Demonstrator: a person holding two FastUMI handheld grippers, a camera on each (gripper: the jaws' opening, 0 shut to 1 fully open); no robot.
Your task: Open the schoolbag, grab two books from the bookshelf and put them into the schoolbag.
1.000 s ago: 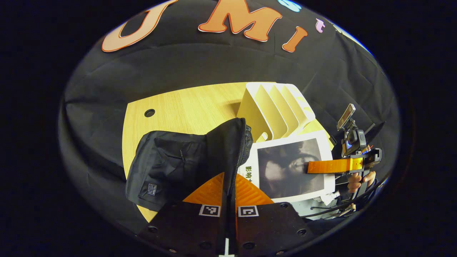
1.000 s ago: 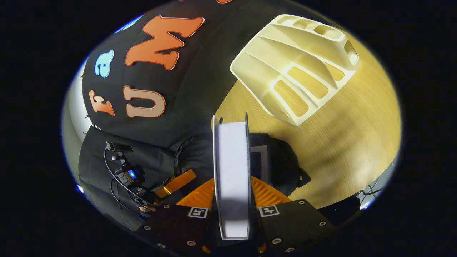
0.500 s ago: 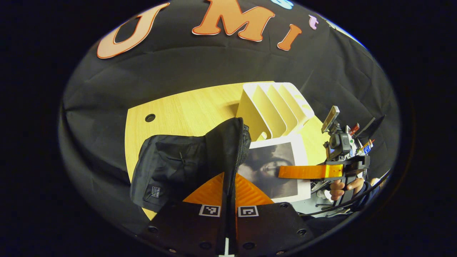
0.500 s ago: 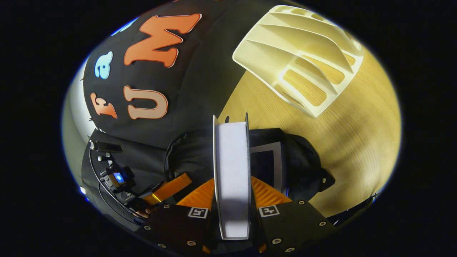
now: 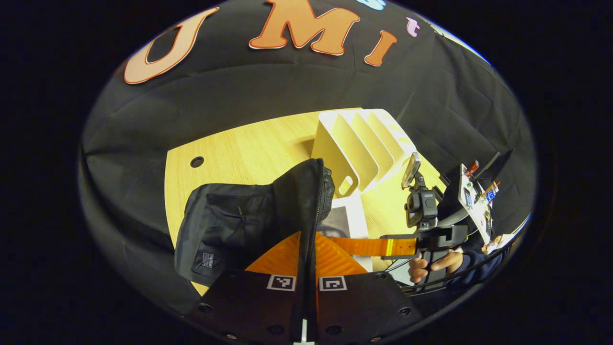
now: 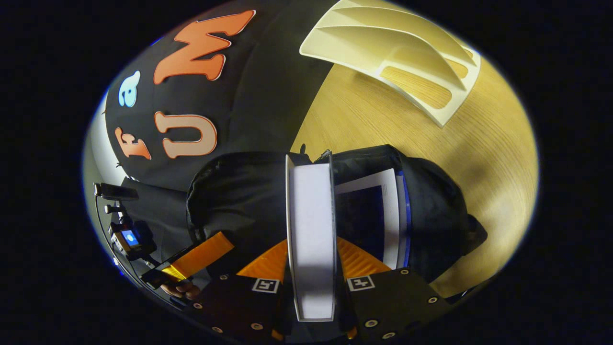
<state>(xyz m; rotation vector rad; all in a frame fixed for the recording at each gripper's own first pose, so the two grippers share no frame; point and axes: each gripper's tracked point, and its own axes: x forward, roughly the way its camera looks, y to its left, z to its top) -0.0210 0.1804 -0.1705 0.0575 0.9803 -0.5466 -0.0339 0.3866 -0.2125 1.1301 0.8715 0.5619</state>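
The light wooden worktop (image 5: 249,148) is showing pale grain and is shining a little. A small round dark hole (image 5: 197,161) is sitting in it at about ten o'clock. In the right gripper view, the worktop (image 6: 483,158) is lying at three o'clock.

A light wood-grain table (image 5: 249,148) stands in the booth, with a round hole (image 5: 197,161) near its far corner. Black cloth (image 5: 268,91) hangs behind the table as the wall and drapes down past the table's edges, creased in folds. Lighting falls evenly on the table, with soft shadows across its surface (image 6: 479,172).
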